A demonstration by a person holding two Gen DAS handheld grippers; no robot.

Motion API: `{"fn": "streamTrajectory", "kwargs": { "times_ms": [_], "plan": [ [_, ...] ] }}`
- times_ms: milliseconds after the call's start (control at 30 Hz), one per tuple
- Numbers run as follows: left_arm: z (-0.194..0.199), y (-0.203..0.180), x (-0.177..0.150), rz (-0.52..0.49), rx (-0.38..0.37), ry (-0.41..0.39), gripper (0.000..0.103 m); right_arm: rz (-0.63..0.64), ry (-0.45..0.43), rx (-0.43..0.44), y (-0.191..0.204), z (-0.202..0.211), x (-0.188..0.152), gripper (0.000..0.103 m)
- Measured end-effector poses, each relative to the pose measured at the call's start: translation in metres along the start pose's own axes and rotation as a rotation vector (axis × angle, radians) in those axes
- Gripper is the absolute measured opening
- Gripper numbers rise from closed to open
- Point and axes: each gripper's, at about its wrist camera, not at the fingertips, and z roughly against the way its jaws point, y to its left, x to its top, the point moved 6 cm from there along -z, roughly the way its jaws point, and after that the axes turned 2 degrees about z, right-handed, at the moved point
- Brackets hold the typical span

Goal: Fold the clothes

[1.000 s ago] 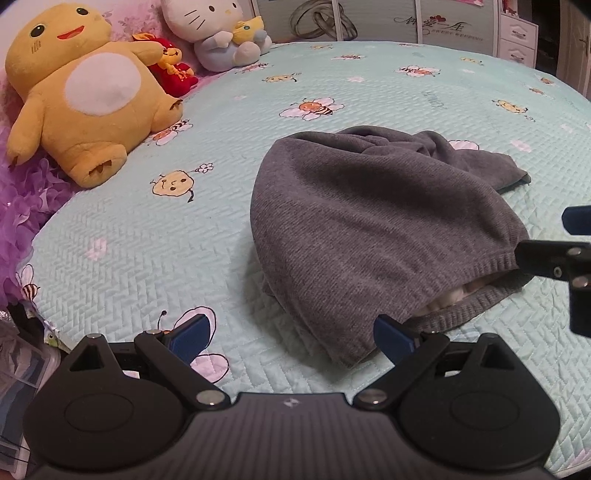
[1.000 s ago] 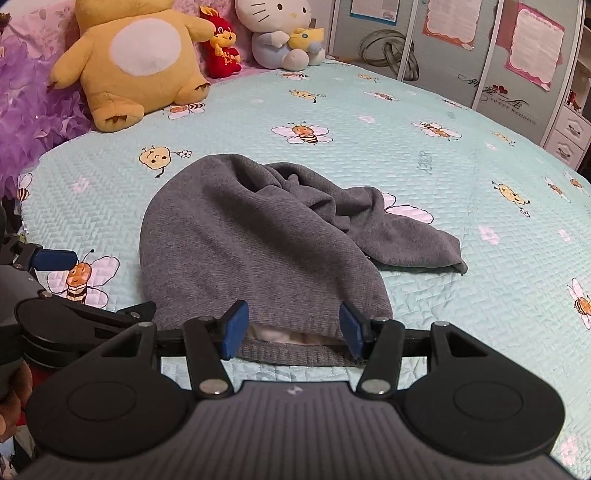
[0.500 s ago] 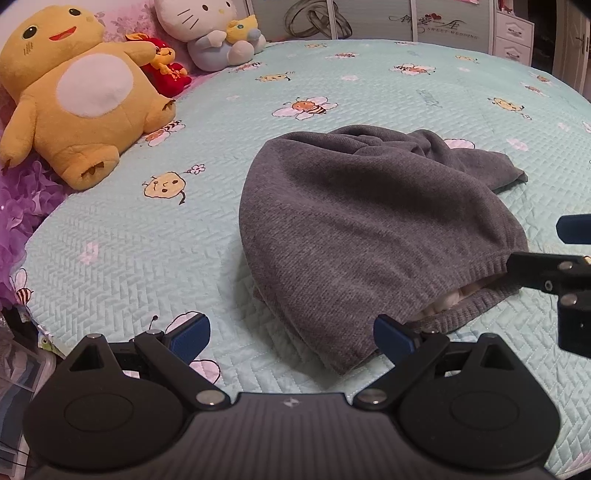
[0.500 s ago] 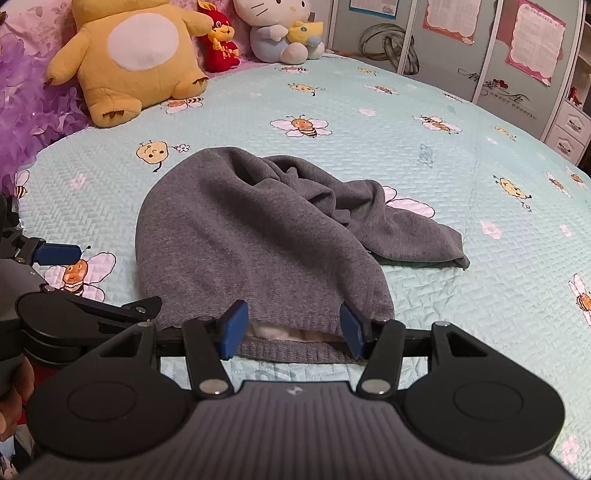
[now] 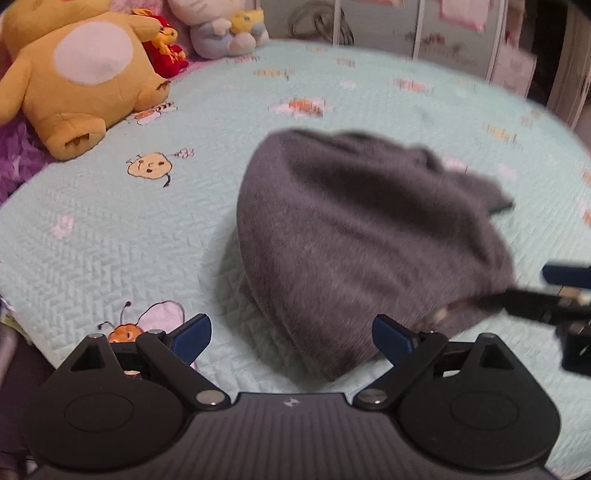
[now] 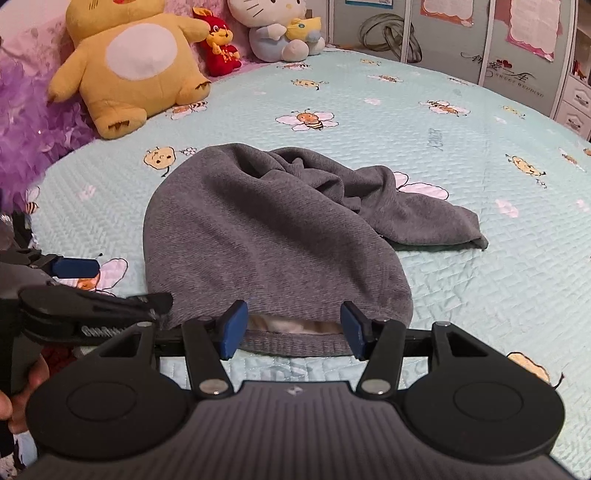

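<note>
A grey knit sweater (image 6: 273,240) lies bunched on the mint bee-print bedspread (image 6: 480,295), hem toward me, with a pale lining showing at the hem opening. It also shows in the left wrist view (image 5: 362,236). My right gripper (image 6: 291,326) is open, its blue pads on either side of the hem opening. My left gripper (image 5: 291,334) is open at the hem's left corner; it appears in the right wrist view (image 6: 110,291) beside the hem. The right gripper's fingers (image 5: 546,299) reach the hem from the right in the left wrist view.
A yellow plush toy (image 6: 129,62), a small red plush (image 6: 219,48) and a white cat plush (image 6: 280,29) sit at the bed's far left. Purple frills (image 6: 26,122) line the left edge. Cabinets (image 6: 517,40) stand behind the bed.
Both grippers have moved forward toward the sweater's hem; the left wrist view has swung and blurred. The sweater lies as before.
</note>
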Motion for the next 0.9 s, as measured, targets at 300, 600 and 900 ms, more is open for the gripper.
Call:
{"fn": "streamTrajectory", "kwargs": {
  "times_ms": [300, 600, 900],
  "plan": [
    [-0.012, 0.033, 0.012, 0.167, -0.074, -0.053, 0.097, -0.017, -0.057, 0.087, -0.003, 0.000, -0.016, 0.056],
    [-0.015, 0.008, 0.027, 0.166, -0.220, -0.063, 0.054, 0.145, -0.048, 0.091, 0.025, -0.009, -0.048, 0.056],
    [-0.002, -0.038, 0.042, 0.079, -0.368, -0.069, 0.017, 0.196, -0.167, 0.056, 0.041, 0.004, -0.052, 0.056]
  ]
}}
